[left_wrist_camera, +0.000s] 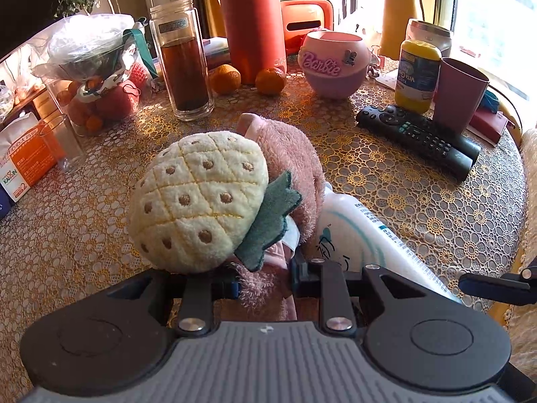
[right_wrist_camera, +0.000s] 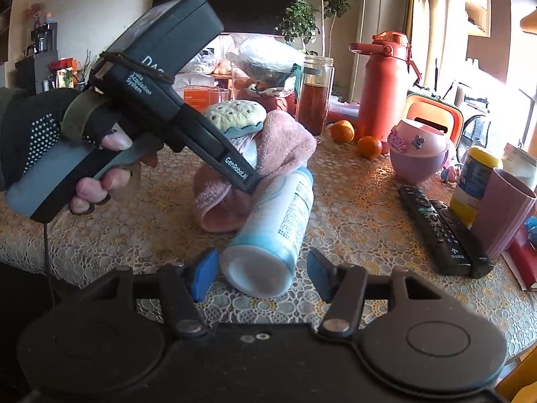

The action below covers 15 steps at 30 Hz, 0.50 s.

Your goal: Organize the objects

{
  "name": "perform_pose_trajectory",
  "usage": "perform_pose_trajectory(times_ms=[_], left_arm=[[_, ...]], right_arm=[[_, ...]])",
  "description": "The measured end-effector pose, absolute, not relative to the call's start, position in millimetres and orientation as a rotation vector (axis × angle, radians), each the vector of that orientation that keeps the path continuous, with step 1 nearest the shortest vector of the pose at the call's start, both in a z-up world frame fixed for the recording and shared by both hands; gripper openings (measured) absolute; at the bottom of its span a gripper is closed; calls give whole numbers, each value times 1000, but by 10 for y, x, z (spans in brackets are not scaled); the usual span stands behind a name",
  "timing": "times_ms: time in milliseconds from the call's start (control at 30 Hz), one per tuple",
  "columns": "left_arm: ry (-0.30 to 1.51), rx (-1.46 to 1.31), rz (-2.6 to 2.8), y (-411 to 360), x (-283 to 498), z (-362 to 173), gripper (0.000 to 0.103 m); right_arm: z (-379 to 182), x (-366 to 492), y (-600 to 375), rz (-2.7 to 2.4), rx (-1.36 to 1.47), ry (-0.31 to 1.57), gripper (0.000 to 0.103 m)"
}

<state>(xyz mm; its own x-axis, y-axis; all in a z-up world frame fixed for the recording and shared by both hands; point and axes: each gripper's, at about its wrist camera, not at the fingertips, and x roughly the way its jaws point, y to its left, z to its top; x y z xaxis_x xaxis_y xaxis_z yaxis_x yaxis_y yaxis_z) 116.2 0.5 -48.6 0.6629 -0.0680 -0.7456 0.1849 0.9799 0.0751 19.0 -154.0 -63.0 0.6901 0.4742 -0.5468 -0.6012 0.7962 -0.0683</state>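
A pink plush headband (left_wrist_camera: 288, 154) with a cream pineapple ornament (left_wrist_camera: 198, 201) lies mid-table. My left gripper (left_wrist_camera: 265, 280) is shut on the headband's pink fabric; in the right wrist view it (right_wrist_camera: 253, 181) reaches down into the headband (right_wrist_camera: 278, 141). A white and teal bottle (right_wrist_camera: 278, 221) lies on its side against the headband; it also shows in the left wrist view (left_wrist_camera: 362, 235). My right gripper (right_wrist_camera: 258, 272) is open, its blue pads either side of the bottle's base, not touching it.
On the lace tablecloth (left_wrist_camera: 419, 208) stand a tea jar (left_wrist_camera: 184, 57), a red flask (left_wrist_camera: 251, 20), two oranges (left_wrist_camera: 270, 80), a pink Barbie bowl (left_wrist_camera: 332, 63), two remotes (left_wrist_camera: 419, 134), a yellow-capped bottle (left_wrist_camera: 418, 74) and a mauve cup (left_wrist_camera: 458, 94). Boxes and bagged fruit (left_wrist_camera: 90, 67) crowd the left.
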Motion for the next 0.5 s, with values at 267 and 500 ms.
perform_pose_trajectory(times_ms=[267,500], left_arm=[[837,114,-140,94,971,-472,25],[826,128,-151,84,774,-404,25]], right_arm=[[-730,188,-1408,523,-279,545,57],[-657,374,-1796,570,-89,589,55]])
